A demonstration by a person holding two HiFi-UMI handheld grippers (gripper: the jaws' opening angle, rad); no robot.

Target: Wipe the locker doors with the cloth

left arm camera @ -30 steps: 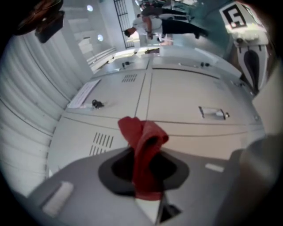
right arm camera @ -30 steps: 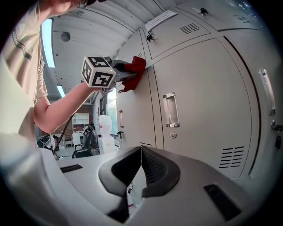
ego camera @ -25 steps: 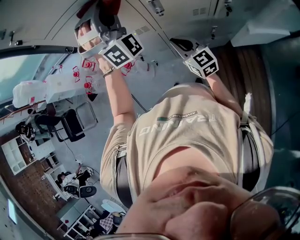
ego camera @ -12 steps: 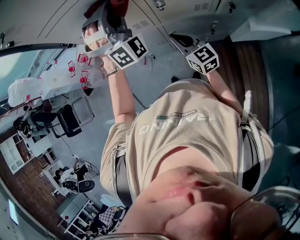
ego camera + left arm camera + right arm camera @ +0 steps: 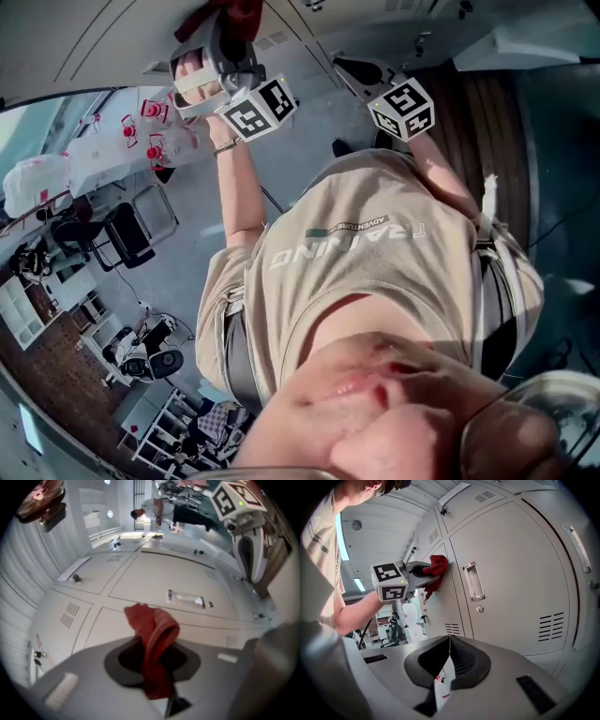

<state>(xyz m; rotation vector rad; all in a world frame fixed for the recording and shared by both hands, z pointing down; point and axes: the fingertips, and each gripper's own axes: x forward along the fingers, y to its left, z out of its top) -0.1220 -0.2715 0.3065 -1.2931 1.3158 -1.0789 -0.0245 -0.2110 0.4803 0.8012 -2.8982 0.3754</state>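
Observation:
A red cloth (image 5: 152,632) hangs bunched between the jaws of my left gripper (image 5: 152,651), which is shut on it. In the right gripper view the cloth (image 5: 437,566) presses against a grey locker door (image 5: 440,606) near its upper edge, with the left gripper (image 5: 426,576) behind it. From the head view, that gripper (image 5: 220,33) is raised at the top, the cloth (image 5: 234,11) partly cut off by the frame. My right gripper (image 5: 449,644) has its jaws together, facing a locker door (image 5: 511,564) without touching it; a thin white printed slip shows between the jaws.
The lockers form a grey wall of doors with vents, a metal handle (image 5: 472,581) and a keyhole (image 5: 479,609). A label holder (image 5: 186,598) sits on the door ahead of the cloth. Behind the person are desks, chairs (image 5: 131,230) and people further back.
The left gripper with the cloth has slid a little to the right along the locker door. The right gripper has stayed about where it was.

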